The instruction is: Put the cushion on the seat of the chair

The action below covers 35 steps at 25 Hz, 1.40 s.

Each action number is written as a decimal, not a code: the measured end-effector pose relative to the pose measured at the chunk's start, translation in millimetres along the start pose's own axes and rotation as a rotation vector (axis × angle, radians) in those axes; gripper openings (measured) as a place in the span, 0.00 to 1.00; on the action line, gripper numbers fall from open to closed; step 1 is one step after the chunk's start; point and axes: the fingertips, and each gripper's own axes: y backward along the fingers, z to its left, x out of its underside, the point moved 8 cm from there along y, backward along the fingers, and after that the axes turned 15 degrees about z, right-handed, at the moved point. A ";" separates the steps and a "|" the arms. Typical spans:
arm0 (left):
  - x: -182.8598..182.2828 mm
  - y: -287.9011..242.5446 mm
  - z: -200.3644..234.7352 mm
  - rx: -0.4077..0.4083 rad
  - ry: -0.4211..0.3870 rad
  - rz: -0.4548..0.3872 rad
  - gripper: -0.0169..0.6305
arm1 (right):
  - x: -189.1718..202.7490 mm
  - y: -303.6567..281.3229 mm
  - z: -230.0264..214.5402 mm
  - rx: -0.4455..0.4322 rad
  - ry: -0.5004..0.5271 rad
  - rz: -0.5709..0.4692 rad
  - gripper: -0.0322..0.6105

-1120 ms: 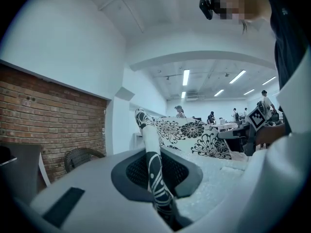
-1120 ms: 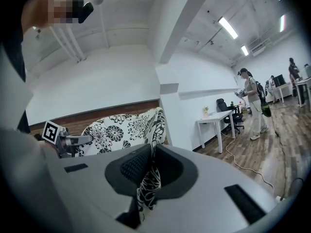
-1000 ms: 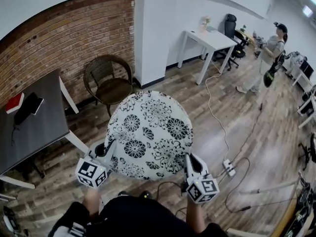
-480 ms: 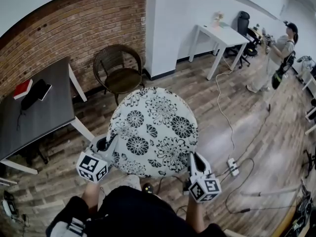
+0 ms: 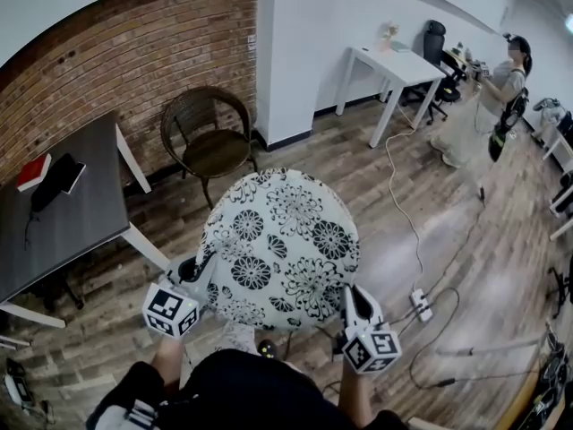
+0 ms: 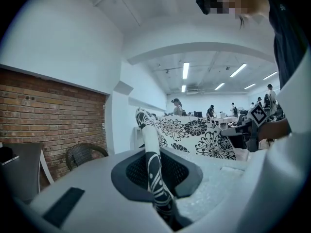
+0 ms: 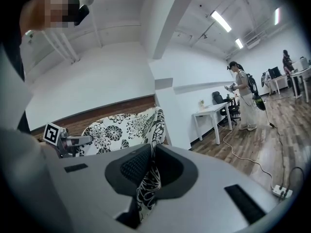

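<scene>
— Desk: Gripping what, and how?

— Field: Pinching a round white fabric cushion printed with black flowers (image 5: 279, 240) by two opposite edges. Left gripper (image 5: 199, 271) narrowed hard onto the left hem, right gripper (image 5: 349, 296) clamped the same way onto the right hem, fabric squeezed between both sets of pads.

— Desk: Where, exactly?

— Field: Out in front of the body, flat and face up, above the wooden plank floor (image 5: 430, 240). Well apart from the brown wicker chair with the curved back (image 5: 204, 137) standing by the red brick wall (image 5: 116, 61).

— Desk: Why two grips?

— Field: Probably to keep a soft, floppy disc spread and level, ready to land flat rather than folded.

— Desk: Finished?

— Field: Not yet. Leaves the dark woven seat (image 5: 215, 155) bare. Likely calls for closing in past the dark grey table (image 5: 63, 222) beside it, lowering over the seat, then letting go on both sides.
</scene>
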 end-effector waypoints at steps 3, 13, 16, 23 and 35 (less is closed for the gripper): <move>5.4 -4.9 2.8 0.008 0.007 0.009 0.05 | 1.7 -3.1 4.0 0.002 -0.002 0.010 0.09; -6.2 -32.9 17.3 0.041 -0.019 0.002 0.05 | -5.6 -17.4 -1.0 0.038 -0.004 -0.009 0.09; -5.8 -41.7 28.7 0.045 -0.026 0.013 0.05 | -8.7 -28.7 1.7 0.043 -0.004 -0.004 0.09; -23.7 -79.3 81.8 0.086 -0.019 0.001 0.05 | -46.5 -78.0 13.3 0.078 0.019 0.002 0.09; -18.8 -133.0 140.4 0.084 0.026 -0.008 0.05 | -70.2 -153.4 7.6 0.070 0.037 0.005 0.09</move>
